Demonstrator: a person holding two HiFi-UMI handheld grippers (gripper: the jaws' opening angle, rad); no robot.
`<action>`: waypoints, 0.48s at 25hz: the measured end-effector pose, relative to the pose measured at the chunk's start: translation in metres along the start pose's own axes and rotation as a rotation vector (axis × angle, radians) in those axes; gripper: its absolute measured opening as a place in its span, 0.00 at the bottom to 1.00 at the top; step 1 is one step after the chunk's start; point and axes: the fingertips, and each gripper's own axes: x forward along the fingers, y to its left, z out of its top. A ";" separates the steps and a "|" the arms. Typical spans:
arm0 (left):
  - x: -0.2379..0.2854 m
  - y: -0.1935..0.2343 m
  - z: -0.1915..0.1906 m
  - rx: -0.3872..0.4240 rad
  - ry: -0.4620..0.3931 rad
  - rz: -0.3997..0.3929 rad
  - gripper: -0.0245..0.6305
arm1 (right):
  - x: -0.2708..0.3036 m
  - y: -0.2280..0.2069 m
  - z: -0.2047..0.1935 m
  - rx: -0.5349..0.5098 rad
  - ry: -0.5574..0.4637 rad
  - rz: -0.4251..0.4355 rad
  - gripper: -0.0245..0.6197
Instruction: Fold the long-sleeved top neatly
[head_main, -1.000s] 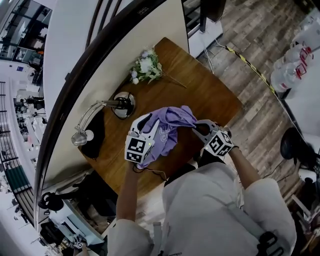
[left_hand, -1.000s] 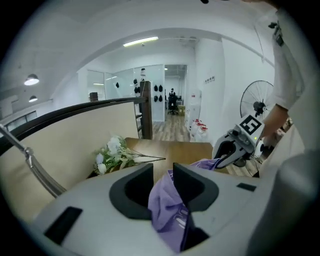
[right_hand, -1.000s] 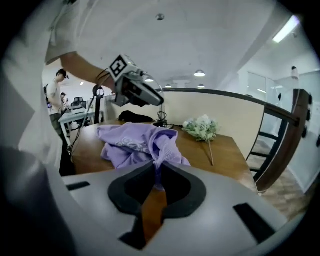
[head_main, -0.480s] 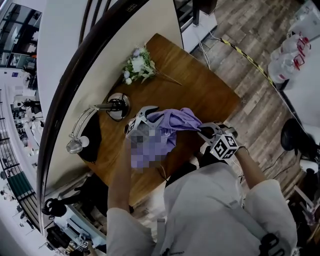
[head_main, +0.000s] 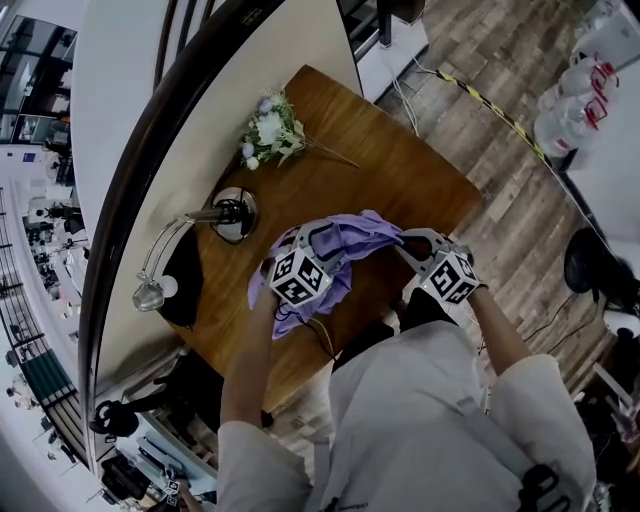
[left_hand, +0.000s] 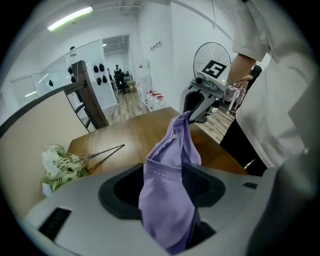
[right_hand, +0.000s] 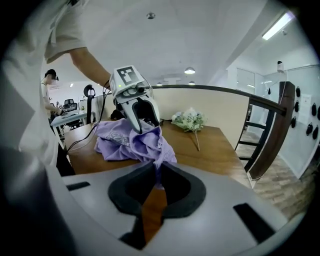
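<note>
Left gripper (head_main: 308, 238) has dropped toward the surface (head_main: 400, 170), fingers opening, top (head_main: 350, 238) loose between them. Right gripper (head_main: 404, 241) fingers clenched on the top's edge; regrasp likely.

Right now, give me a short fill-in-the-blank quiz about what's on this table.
The bunched top is ____ in colour. It lies on a ____ table. Past the lamp, by the table's far edge, lies a bunch of ____.
Missing words: purple; wooden; flowers.
</note>
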 end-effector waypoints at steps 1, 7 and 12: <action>-0.003 0.004 0.000 -0.016 -0.010 0.002 0.41 | 0.000 0.001 -0.001 -0.005 0.003 0.003 0.10; -0.021 0.041 -0.022 -0.079 0.007 0.025 0.41 | 0.002 0.010 -0.009 -0.027 0.022 0.026 0.11; 0.004 0.036 -0.025 -0.035 0.045 -0.063 0.41 | 0.004 0.011 -0.009 -0.034 0.026 0.026 0.11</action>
